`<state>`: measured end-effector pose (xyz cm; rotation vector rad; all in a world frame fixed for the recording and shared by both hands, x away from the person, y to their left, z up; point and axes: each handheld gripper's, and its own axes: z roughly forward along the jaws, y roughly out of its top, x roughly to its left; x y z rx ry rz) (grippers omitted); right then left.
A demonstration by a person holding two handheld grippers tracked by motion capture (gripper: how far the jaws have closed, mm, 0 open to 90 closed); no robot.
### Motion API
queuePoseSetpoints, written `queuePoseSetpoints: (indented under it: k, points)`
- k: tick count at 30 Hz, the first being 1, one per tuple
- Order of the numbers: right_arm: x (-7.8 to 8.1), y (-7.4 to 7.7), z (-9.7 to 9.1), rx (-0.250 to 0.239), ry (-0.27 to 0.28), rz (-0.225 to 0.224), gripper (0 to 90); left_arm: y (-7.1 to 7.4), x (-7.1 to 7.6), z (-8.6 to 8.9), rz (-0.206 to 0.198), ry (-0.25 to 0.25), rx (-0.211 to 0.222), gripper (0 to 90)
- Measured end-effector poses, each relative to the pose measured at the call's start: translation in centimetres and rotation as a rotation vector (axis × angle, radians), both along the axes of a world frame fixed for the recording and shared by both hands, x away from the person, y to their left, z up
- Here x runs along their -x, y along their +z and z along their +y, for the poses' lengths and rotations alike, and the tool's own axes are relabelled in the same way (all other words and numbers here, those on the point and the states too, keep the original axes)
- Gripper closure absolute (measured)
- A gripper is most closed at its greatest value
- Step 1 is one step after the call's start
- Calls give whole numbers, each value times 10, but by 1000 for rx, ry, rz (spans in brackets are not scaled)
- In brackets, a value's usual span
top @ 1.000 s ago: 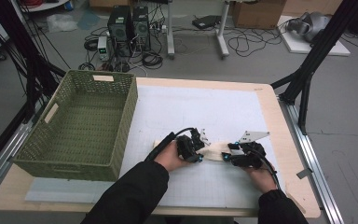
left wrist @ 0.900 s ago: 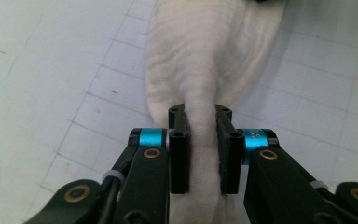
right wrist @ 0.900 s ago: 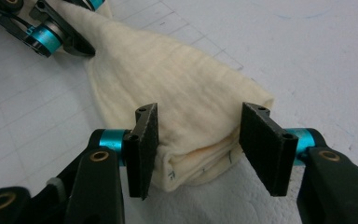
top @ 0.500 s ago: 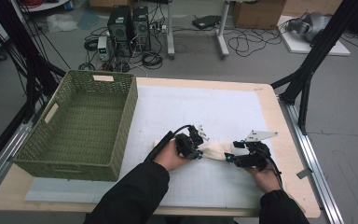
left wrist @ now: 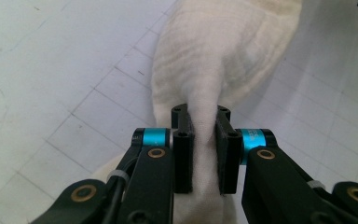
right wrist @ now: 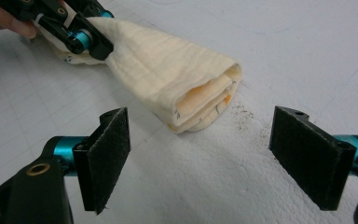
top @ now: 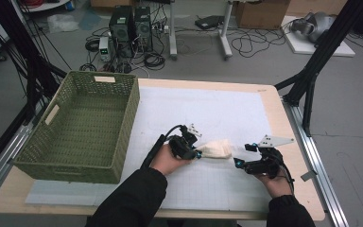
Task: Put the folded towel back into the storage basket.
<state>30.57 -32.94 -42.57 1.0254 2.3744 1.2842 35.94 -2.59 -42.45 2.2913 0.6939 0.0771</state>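
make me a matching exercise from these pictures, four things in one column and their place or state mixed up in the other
Things:
1. left gripper
2. right gripper
3. folded cream cloth
4. green woven basket

States or places:
A. stands at the table's left side
B. jaws wide apart, nothing between them
C. lies on the white gridded mat, pinched at one end
D. shut on fabric

Pairs: 1-D, 2-B, 3-C, 4-A
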Motion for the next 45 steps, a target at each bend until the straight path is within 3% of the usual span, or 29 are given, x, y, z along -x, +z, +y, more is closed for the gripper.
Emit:
queuePoseSetpoints:
  k: [11, 23, 30, 45]
  points:
    - [6, 2, -2, -18, 10, -18, 159, -2, -7, 6, 46, 51, 56, 802]
    - [9, 4, -5, -23, 2, -50, 130, -3, -12, 9, 79, 65, 95, 802]
    - [8, 4, -5, -20, 1, -47, 127, -3, -14, 12, 102, 83, 131, 801]
    - [8, 0, -1, -15, 28, -37, 126, -2, -16, 15, 128, 96, 155, 801]
